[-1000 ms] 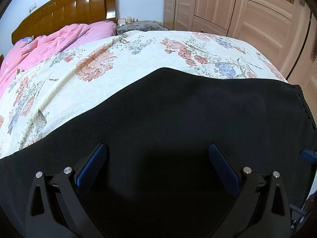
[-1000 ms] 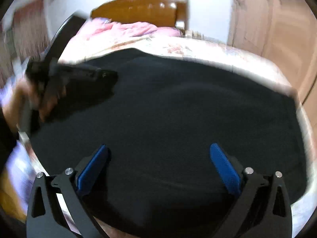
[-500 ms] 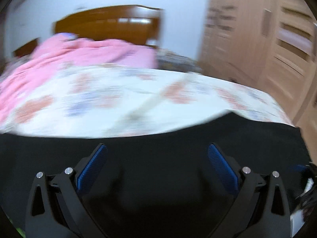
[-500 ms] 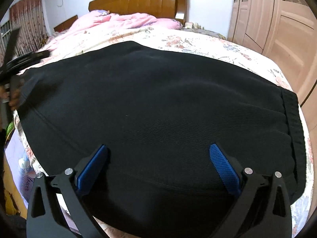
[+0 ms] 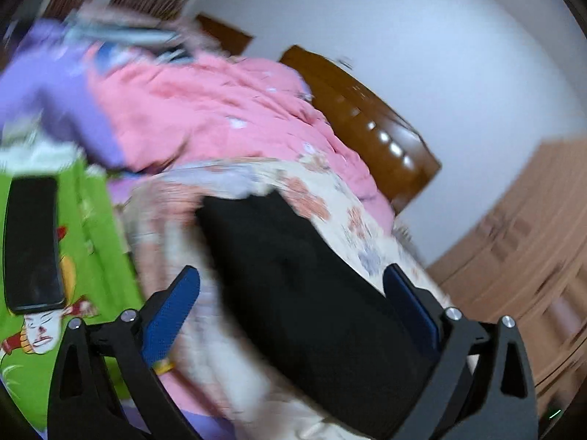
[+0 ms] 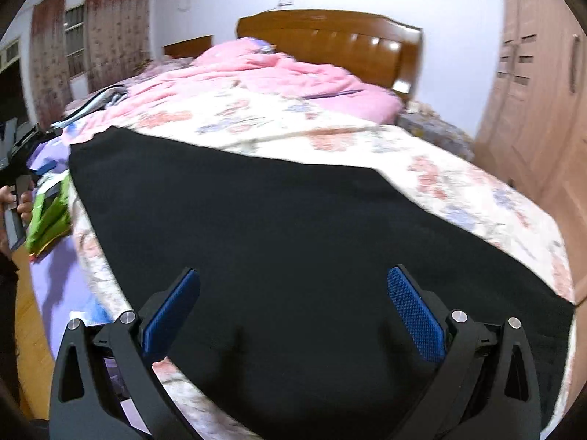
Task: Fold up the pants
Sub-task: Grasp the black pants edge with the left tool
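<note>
- Pants (image 6: pixel 293 227) are laid flat as a broad black slab across the foot of the bed (image 6: pixel 458 183), on the floral sheet, prob. so edges can be reached from the near side; in the left wrist view only a narrower dark strip (image 5: pixel 301 278) is seen, blurred.
- Right gripper (image 6: pixel 293 311) is held low over the near part of the cloth, fingers (image 6: pixel 414 315) spread wide w/ nothing between them; no fabric is pinched. Judged as poised for a grab at the near hem, not yet taken.
- Left gripper (image 5: pixel 290 311) is likewise spread apart, nothing clamped; view is tilted and smeared, so its height over the cloth can't be told. In the right wrist view it is seen at far left (image 6: pixel 14 168), off the bed's edge, well apart from the pants.
- Pink quilt (image 6: pixel 279 73) is bunched toward the headboard (image 6: pixel 330 36), leaving the foot end as work surface.
- Phone (image 5: pixel 31 242) lies on a green printed cloth (image 5: pixel 84 227) beside the bed, clear of the pants.
- Fold is judged not begun at this stage or between folds; which, can't be told.
</note>
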Motion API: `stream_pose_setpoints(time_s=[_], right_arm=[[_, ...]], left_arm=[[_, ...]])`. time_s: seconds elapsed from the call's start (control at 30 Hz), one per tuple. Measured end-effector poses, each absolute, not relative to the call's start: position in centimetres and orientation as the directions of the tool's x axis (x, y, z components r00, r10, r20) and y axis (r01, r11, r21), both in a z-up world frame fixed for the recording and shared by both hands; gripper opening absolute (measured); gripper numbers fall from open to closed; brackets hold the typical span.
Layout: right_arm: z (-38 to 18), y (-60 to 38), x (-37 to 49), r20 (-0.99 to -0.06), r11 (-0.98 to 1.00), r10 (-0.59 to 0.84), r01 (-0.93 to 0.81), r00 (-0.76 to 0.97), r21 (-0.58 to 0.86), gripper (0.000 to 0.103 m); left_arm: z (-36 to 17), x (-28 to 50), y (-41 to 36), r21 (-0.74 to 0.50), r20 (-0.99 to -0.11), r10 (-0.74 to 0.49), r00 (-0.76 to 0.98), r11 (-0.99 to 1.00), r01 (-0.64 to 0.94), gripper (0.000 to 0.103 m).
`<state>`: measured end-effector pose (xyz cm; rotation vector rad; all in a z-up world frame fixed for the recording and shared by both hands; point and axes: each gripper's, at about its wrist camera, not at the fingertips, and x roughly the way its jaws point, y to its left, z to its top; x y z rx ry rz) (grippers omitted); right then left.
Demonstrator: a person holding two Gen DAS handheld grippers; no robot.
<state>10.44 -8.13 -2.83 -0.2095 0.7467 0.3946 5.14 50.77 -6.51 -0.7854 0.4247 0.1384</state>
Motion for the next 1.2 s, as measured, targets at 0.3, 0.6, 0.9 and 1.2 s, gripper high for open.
stream_pose_setpoints(time_s=[0.3, 0.6, 0.9, 1.2], right_arm=[[-4.2, -5.0, 10.5, -0.730, 0.879, 0.322, -0.476, 0.603, -0.006, 0.098], [-4.1, -3.0, 11.5, -0.729, 0.859, 0.358, -0.511, 0.584, 0.012, 0.098], [-3.3, 8.8, 17.2, -0.739, 0.739, 0.503, -0.667, 0.448, 0.099, 0.098], [-6.0, 22.9, 20.2, -0.788, 0.681, 0.489, -0.729, 0.374, 0.077, 0.099]], left_arm=[[-9.0, 5.6, 53.6, -0.764, -0.412, -0.185, 0.892, 0.604, -0.227, 0.073], [-10.6, 9.1, 53.3, -0.742, -0.460, -0.176, 0.870, 0.614, -0.268, 0.059], [-10.6, 10.2, 53.0, -0.665, -0.519, -0.097, 0.849, 0.670, -0.330, 0.052], [-9.1, 11.1, 50.3, -0.468, -0.577, 0.059, 0.815, 0.793, -0.389, 0.044]])
